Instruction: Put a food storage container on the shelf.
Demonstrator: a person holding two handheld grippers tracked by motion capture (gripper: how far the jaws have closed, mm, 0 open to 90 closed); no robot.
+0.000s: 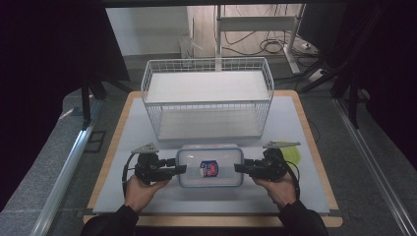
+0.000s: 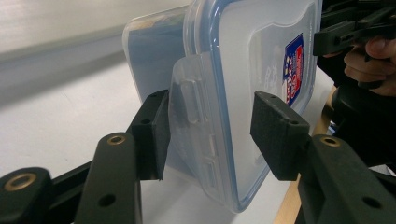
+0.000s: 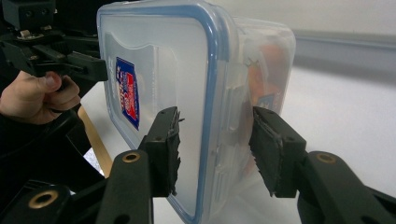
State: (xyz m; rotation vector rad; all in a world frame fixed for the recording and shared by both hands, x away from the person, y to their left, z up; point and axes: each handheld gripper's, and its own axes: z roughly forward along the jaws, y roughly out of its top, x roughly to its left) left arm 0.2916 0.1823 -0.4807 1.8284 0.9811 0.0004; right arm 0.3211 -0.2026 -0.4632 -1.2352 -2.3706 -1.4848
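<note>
While the clear plastic food container (image 1: 210, 167) sits flat on the desk (image 1: 314, 196) just in front of the white wire basket (image 1: 206, 96), a claw comes at it from each short end. The left claw (image 1: 181, 169) straddles the left end and the right claw (image 1: 239, 168) the right end, most likely so the box can be steadied or its side latches worked from both ends at once. In the left gripper view the left claw (image 2: 208, 135) has one pad against the flipped-out latch flap (image 2: 187, 100), while the other pad stands clear of the lid, so this claw is released around the edge, not clenched on it. In the right gripper view the right claw (image 3: 215, 149) likewise brackets the blue-sealed rim (image 3: 212, 60) with a gap on both sides, so it too is released. The high view gives the layout: the box centred between the hands, the basket behind it, and a yellow-green object (image 1: 291, 153) partly hidden behind the right hand. The gripper views add the unclipped latch, the red-and-blue sticker (image 3: 127, 91) on the lid, and orange contents (image 3: 273, 60) blurred behind the wall.
</note>
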